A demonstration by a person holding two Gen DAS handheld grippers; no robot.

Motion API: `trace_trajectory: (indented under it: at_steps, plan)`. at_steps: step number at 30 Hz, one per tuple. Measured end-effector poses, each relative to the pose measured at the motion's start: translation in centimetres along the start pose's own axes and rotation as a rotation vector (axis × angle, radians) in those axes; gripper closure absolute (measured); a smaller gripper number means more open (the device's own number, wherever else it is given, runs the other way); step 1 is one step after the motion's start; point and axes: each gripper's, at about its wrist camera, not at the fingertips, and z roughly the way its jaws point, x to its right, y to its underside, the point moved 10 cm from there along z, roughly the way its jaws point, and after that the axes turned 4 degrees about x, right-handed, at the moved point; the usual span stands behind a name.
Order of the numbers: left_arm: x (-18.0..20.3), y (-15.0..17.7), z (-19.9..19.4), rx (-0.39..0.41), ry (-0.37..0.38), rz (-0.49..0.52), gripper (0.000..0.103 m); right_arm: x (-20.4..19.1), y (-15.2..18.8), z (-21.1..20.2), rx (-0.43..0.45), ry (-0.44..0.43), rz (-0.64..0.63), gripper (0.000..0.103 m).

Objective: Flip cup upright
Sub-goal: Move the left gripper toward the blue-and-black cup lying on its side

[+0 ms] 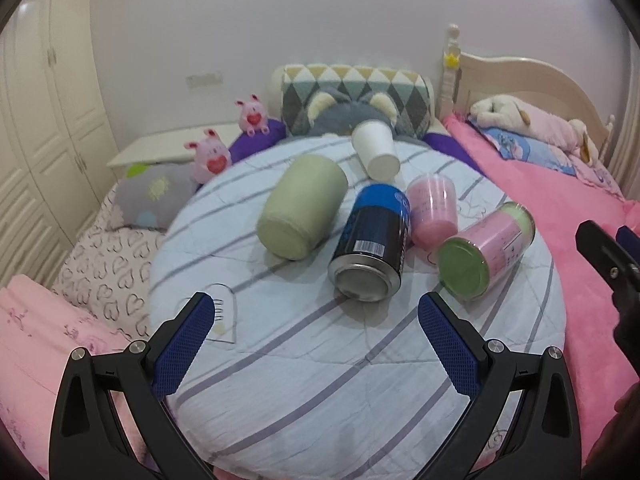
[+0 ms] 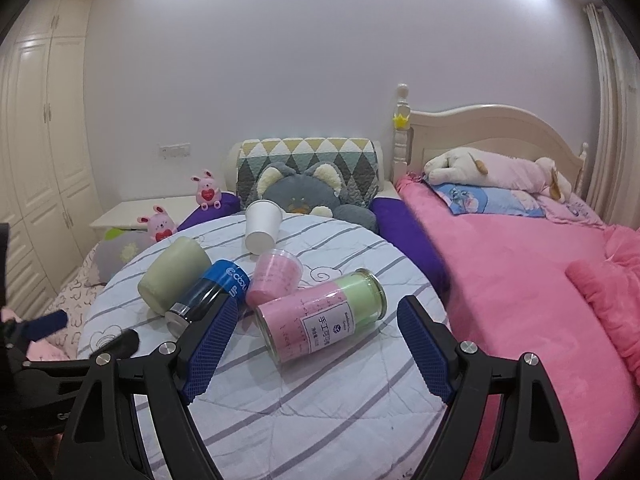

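Observation:
Several containers lie on their sides on a round striped cushion [image 1: 320, 360]: a white paper cup [image 1: 376, 148] at the back, a pale green cup [image 1: 302, 208], a blue-and-black can [image 1: 374, 244], a pink plastic cup [image 1: 432, 208] and a pink-and-green jar [image 1: 484, 252]. My left gripper [image 1: 316, 320] is open and empty, just short of the can. In the right wrist view the jar [image 2: 320, 316] lies just beyond my open, empty right gripper [image 2: 316, 328]. The white cup [image 2: 262, 226], green cup [image 2: 172, 272], can [image 2: 208, 296] and pink cup [image 2: 274, 276] lie behind it.
A pink blanket [image 2: 520, 280] covers the bed on the right. A grey plush cat [image 2: 300, 196] and patterned pillow [image 2: 308, 160] sit behind the cushion. Pink plush toys [image 1: 212, 156] and a white nightstand [image 1: 168, 144] are at left. The right gripper's body shows at the left view's right edge [image 1: 608, 264].

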Motion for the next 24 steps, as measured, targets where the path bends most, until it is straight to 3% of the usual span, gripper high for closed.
trace_trajectory:
  at_steps: [16,24]
  plan:
    - [3.8,0.4,8.7,-0.165,0.051,0.058,0.000,1.2,0.1,5.0,-0.013,-0.046,0.038,0.019]
    - [4.3,0.5,10.5,-0.184,0.040,0.062,0.003,1.3,0.7,6.5,-0.036,-0.048,0.032,0.019]
